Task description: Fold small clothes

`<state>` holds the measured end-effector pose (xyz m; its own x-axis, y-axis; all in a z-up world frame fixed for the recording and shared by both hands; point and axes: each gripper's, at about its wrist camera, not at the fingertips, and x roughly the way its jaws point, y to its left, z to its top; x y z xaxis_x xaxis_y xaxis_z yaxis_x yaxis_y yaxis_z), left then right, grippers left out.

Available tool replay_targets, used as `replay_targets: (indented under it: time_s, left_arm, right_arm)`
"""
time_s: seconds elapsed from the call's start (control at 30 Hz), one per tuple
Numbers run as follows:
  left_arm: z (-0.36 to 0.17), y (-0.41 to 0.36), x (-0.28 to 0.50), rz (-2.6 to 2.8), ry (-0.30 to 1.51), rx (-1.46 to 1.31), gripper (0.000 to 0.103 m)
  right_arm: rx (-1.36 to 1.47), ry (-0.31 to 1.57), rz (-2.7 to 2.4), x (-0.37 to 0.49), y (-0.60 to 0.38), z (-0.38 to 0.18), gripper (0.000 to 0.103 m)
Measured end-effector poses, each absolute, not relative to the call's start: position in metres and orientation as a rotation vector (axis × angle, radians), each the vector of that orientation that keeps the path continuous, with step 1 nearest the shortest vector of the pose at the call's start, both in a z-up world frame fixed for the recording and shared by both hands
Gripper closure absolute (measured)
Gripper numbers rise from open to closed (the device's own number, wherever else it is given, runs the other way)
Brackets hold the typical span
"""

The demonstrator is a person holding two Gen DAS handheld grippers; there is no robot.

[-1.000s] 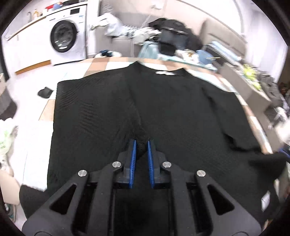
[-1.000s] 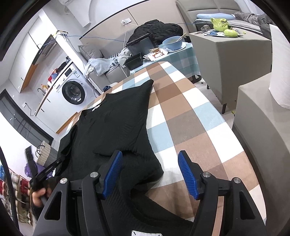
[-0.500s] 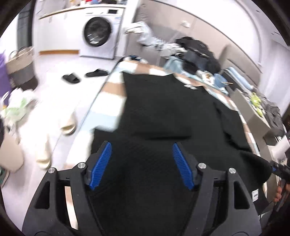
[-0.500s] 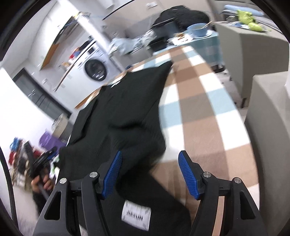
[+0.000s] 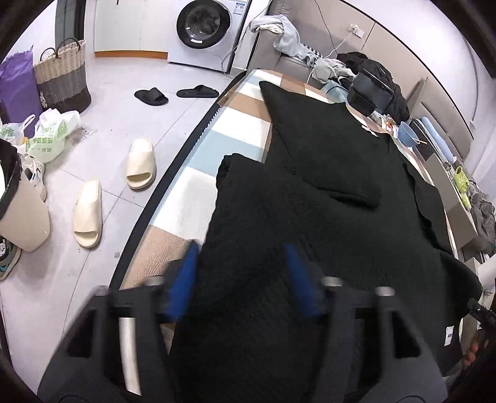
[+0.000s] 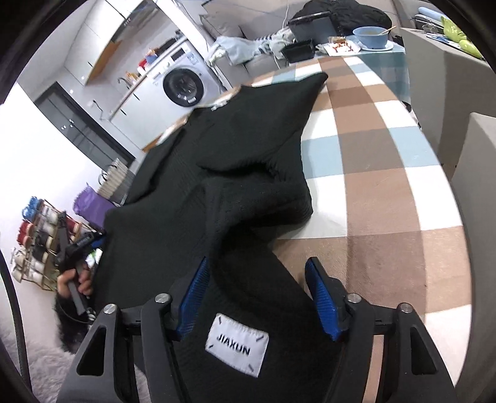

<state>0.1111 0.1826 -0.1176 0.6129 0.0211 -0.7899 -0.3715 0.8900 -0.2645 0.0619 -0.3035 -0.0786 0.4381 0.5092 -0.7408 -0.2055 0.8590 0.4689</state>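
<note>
A black knit sweater (image 5: 325, 192) lies spread on the checked table (image 5: 198, 186), one sleeve folded over its body. My left gripper (image 5: 241, 279), blurred, hovers over the near hem by the table's left edge; its jaws are closing with black cloth between the blue fingers (image 5: 183, 279). In the right wrist view the sweater (image 6: 235, 148) bunches up toward my right gripper (image 6: 259, 297). Those jaws are closing around a raised fold bearing a white label (image 6: 237, 342), and the pads (image 6: 322, 300) still stand a little off the cloth. A hand holds the left gripper (image 6: 80, 245) at the far side.
Slippers (image 5: 139, 164) and sandals (image 5: 152, 96) lie on the floor left of the table, beside a bin (image 5: 18, 210), bags and a woven basket (image 5: 62, 74). A washing machine (image 5: 204, 28) stands behind. A blue bowl (image 6: 370, 35) and dark cases sit past the table's far end.
The left gripper let go of the sweater's middle, opened, swung left to the near hem and is narrowing. The right gripper sank onto the labelled fold and its jaws drew closer.
</note>
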Motion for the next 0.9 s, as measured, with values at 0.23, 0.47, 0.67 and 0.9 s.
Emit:
replay_targets:
  time_s: [0.23,0.47,0.67,0.9]
  left_arm:
    - [-0.086,0.177,0.110,0.212,0.746,-0.407,0.099]
    - [-0.046,0.189,0.128,0.205,0.653,-0.390,0.099]
    - [-0.067,0.205,0.194,0.213,0.770,-0.436,0.099]
    - [-0.088,0.199,0.195,0.231,0.824,-0.442,0.057]
  right_arm:
    - [0.267,0.854,0.525,0.063,-0.294,-0.043,0.098]
    - [0.351,0.722,0.445,0.095,-0.318,-0.013,0.098]
    - [0.377,0.819,0.213,0.146,-0.319,-0.048,0.087]
    - [0.451,0.871,0.155,0.132,-0.345,-0.068,0.049]
